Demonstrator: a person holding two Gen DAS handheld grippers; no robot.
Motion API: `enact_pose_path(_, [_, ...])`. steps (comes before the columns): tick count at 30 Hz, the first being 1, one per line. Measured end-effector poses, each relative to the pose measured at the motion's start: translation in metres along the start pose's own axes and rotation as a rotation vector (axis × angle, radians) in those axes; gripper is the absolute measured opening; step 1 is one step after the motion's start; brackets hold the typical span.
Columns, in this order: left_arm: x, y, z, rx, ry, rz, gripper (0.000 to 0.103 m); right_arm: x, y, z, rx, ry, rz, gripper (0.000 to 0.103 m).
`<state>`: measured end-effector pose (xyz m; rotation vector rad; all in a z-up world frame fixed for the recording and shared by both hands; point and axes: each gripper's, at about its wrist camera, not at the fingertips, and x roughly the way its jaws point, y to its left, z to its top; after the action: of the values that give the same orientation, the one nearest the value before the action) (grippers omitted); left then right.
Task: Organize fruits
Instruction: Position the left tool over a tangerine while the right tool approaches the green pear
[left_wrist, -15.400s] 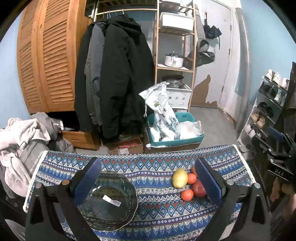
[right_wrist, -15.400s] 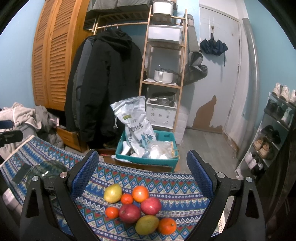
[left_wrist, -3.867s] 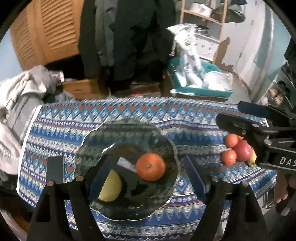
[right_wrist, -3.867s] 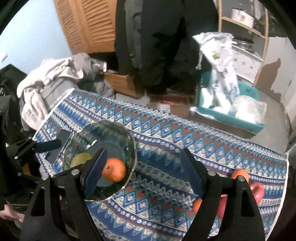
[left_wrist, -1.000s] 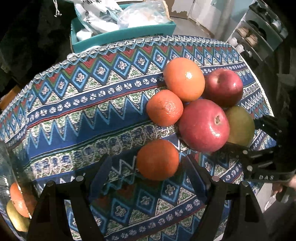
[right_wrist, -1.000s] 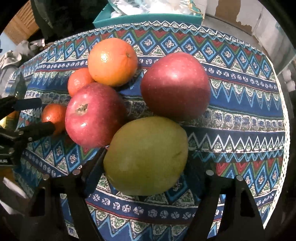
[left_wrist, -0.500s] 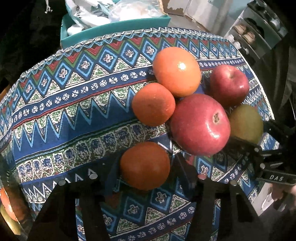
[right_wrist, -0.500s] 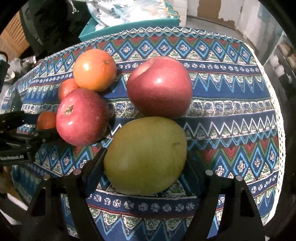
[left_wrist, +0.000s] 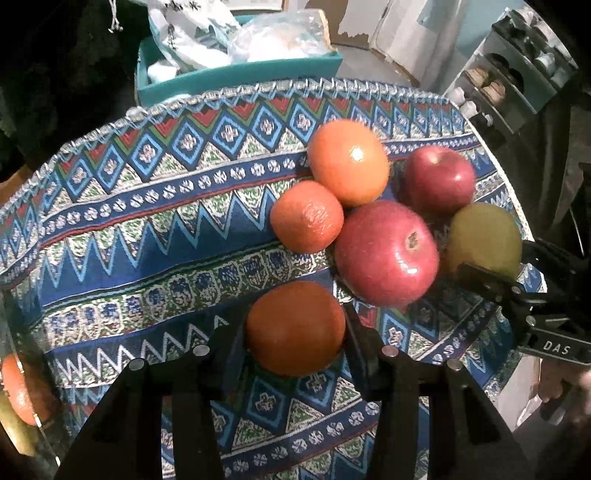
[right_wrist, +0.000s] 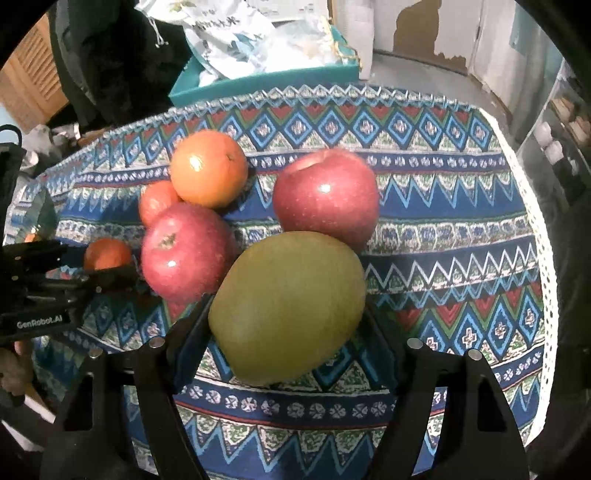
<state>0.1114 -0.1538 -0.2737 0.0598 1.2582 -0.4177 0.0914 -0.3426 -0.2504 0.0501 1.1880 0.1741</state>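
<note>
My left gripper (left_wrist: 295, 332) is shut on a small tangerine (left_wrist: 295, 328) on the patterned tablecloth (left_wrist: 147, 229). My right gripper (right_wrist: 286, 317) is shut on a green mango (right_wrist: 288, 306), which also shows in the left wrist view (left_wrist: 484, 236). Beside them lie two red apples (left_wrist: 384, 254) (left_wrist: 439, 184), a large orange (left_wrist: 347, 162) and another tangerine (left_wrist: 306, 221). A glass bowl's rim (left_wrist: 33, 413) at the far left holds an orange and a yellow-green fruit.
A teal bin (left_wrist: 236, 74) with plastic bags stands on the floor beyond the table's far edge. A shoe rack (left_wrist: 517, 81) is at the right. Dark coats hang at the back left. The table's lace-trimmed right edge (right_wrist: 539, 229) lies close to the fruit.
Both grippers have closed in: the left jaws now clamp the near tangerine and the right jaws clamp the green mango. Both cameras have drawn back slightly from the fruit pile.
</note>
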Motion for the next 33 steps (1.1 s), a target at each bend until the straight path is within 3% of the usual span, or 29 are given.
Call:
enact_pose_path(6, [-0.019, 0.001, 0.001, -0.005, -0.035, 0.005, 0.049, -0.013, 0.004, 0.008, -0.003, -0.039, 0.004, 0.071])
enact_pose_path(11, [-0.018, 0.002, -0.003, -0.016, -0.028, 0.006, 0.049, 0.002, 0.003, 0.006, 0.006, 0.004, 0.013, 0.065])
enact_pose_path(27, [-0.004, 0.007, -0.009, -0.027, 0.022, 0.011, 0.049, 0.016, 0.000, 0.012, 0.032, -0.007, 0.077, 0.071])
enact_pose_path(33, [0.002, 0.010, -0.009, -0.037, 0.043, 0.007, 0.049, 0.026, -0.014, 0.013, 0.115, 0.010, 0.175, 0.075])
